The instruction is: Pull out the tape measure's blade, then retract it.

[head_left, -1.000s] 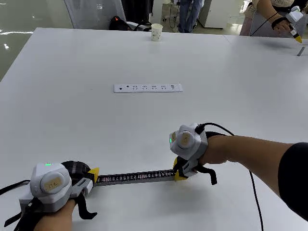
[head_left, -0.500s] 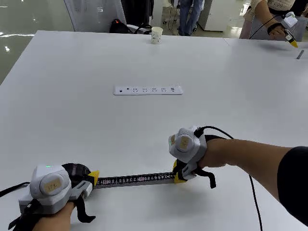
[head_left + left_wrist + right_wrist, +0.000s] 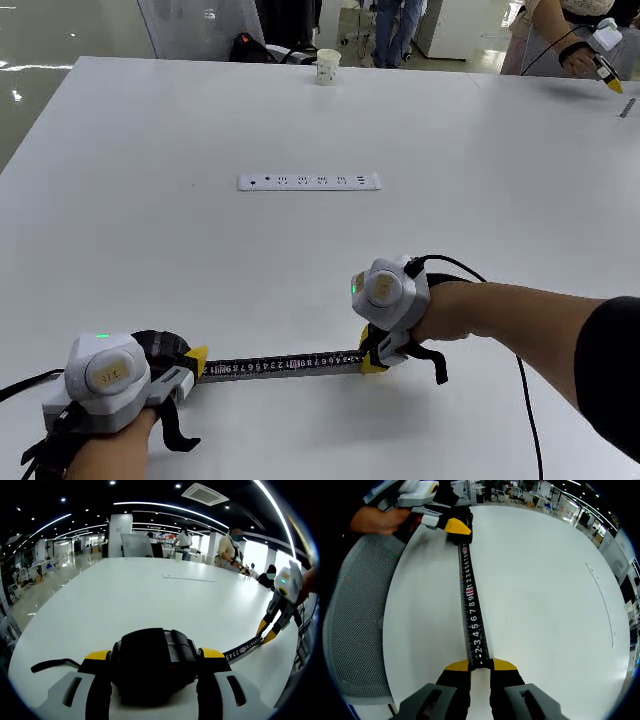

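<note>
White table [image 3: 150,200]: far paper cup [image 3: 326,66], contents unclear; left gripper [image 3: 156,652] clamps tape measure [image 3: 150,667].

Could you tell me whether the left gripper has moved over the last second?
No. The left gripper sits at the same offset from the power strip, shut on the tape measure case.

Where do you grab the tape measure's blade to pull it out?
Grab the blade at its free end, by the lowest numbers, coming straight along its length from the side away from the case. It stretches out flat and thin, so the tip looks easiest to pinch; the right hand-held gripper is shut there.
</note>
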`<state>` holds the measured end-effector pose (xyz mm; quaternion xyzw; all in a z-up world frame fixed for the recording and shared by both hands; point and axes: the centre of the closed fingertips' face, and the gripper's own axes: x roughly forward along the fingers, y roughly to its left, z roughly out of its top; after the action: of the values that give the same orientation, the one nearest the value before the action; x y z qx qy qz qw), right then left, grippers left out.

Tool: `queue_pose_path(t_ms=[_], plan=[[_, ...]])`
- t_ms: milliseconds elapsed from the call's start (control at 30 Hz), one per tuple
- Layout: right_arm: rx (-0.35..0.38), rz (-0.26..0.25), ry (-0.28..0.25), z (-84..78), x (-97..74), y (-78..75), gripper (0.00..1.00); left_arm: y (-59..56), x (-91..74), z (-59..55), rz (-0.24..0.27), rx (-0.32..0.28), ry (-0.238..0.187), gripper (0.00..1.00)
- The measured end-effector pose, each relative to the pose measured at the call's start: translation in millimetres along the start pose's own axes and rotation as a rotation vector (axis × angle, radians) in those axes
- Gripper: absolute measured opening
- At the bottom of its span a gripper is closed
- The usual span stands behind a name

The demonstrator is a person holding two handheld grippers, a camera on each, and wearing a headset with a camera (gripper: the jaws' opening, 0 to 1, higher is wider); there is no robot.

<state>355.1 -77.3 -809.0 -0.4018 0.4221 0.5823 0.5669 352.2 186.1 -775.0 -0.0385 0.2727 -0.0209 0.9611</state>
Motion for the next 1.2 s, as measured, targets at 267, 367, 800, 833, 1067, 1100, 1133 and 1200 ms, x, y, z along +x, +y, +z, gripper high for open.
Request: queue_pose_path(t_ms=[267,367,800,833,1067,1100,1133,1200], plan=[[-0.062,0.001,0.018,0.4,1.2,0.5,0.1,-0.2,0.9,-0.3,-0.001,-0.002,0.003,0.65],[-0.072,0.003,0.023,0.6,1.5,0.5,0.1,0.0,1.1,-0.1,-0.001,-0.002,0.003,0.65],[-0.062,0.005,0.022,2.3,2.2,0.3,0.1,-0.9,1.0,-1.5,-0.006,-0.003,0.015,0.65],[-0.059,0.006,0.022,2.6,2.1,0.5,0.1,-0.6,1.1,-1.5,-0.006,-0.004,0.016,0.65],[-0.049,0.003,0.016,3.4,2.4,0.8,0.1,-0.8,0.8,-1.7,-0.008,-0.005,0.018,0.65],[-0.048,0.003,0.017,3.9,2.2,1.1,0.1,-0.7,0.7,-1.7,-0.007,-0.005,0.018,0.65],[-0.048,0.004,0.018,4.1,2.3,1.2,0.1,-1.0,0.5,-1.8,-0.007,-0.005,0.017,0.65],[-0.047,0.004,0.021,4.2,2.4,1.2,0.1,-1.0,0.4,-1.7,-0.007,-0.005,0.017,0.65]])
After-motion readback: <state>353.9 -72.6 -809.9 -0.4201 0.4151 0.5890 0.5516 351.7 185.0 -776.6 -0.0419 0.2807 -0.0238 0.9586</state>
